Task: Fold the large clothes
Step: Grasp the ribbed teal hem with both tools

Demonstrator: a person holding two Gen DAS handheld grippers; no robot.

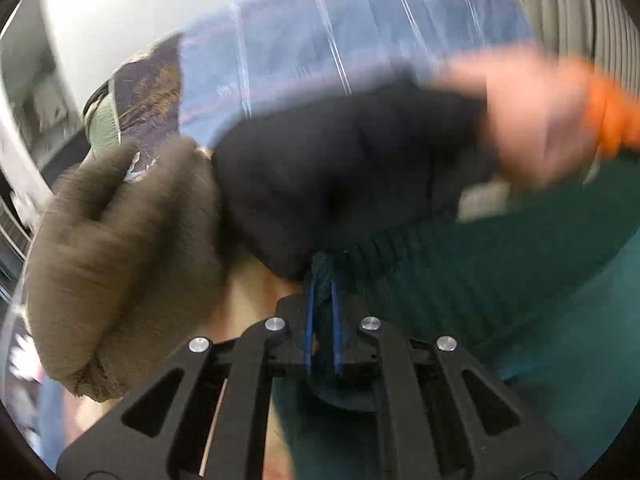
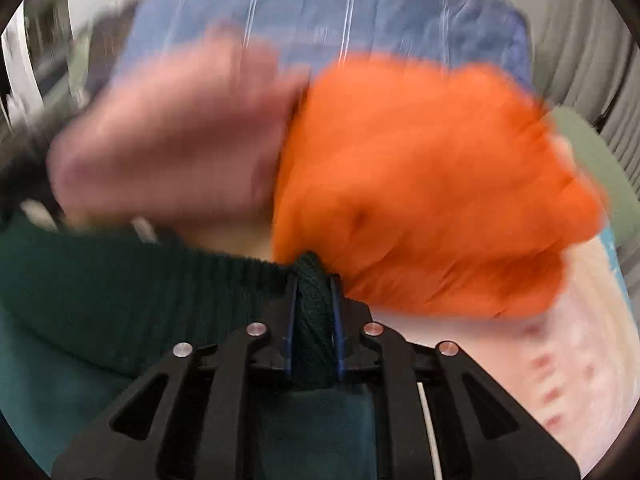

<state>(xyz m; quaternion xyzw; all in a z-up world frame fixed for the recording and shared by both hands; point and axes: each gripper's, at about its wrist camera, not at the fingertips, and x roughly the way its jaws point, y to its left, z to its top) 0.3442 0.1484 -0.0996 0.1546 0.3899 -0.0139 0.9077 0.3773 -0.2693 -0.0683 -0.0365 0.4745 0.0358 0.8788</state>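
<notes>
A dark green garment (image 1: 500, 280) with a ribbed hem lies across the lower part of both views. My left gripper (image 1: 323, 276) is shut on a bunched fold of that ribbed hem, which pokes out between the blue pads. My right gripper (image 2: 314, 270) is shut on another thick fold of the green garment (image 2: 100, 280), whose knit fills the gap between its jaws. Both pictures are blurred.
Folded clothes crowd the surface just beyond the hem: a brown fleece (image 1: 120, 260), a black garment (image 1: 340, 168), a pink garment (image 2: 172, 132) and an orange one (image 2: 432, 184). A blue striped cloth (image 1: 340, 48) lies behind. A pale patterned cover (image 2: 560, 360) shows at right.
</notes>
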